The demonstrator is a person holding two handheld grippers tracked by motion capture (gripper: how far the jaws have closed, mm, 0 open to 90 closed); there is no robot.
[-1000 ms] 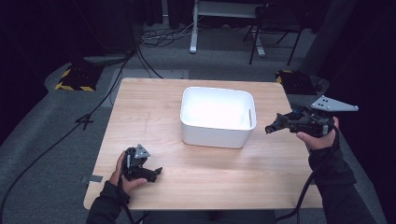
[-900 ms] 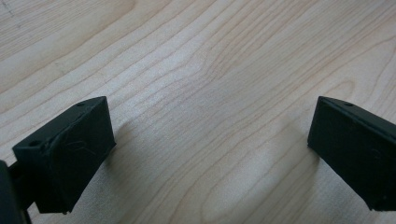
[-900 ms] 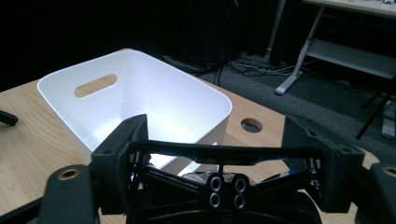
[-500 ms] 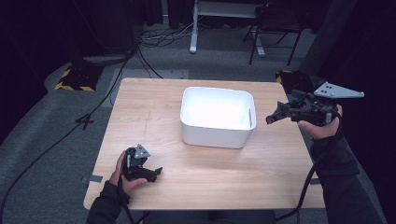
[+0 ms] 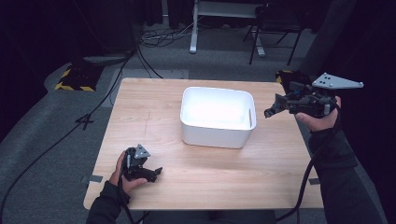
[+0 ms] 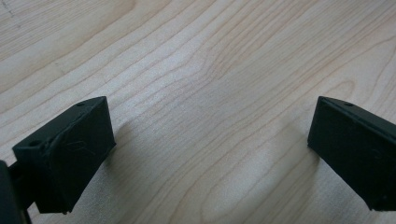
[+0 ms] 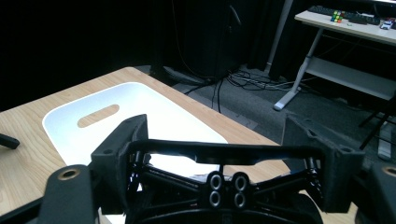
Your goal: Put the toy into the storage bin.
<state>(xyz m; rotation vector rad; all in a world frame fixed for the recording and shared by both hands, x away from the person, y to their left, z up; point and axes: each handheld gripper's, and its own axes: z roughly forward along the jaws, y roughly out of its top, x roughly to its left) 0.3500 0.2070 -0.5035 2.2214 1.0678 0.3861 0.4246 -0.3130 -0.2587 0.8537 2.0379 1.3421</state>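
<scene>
Surface of pale wood, bare grain between the left tongs' jaws in the left gripper view. White bin stands near mid-surface, toward the far edge; slot handle in its right wall. Right tongs held in the air just right of the bin, pointing at it, jaws spread wide, nothing between them. Left tongs rest low at the near left corner, well apart from the bin, jaws spread wide, gripping nothing.
</scene>
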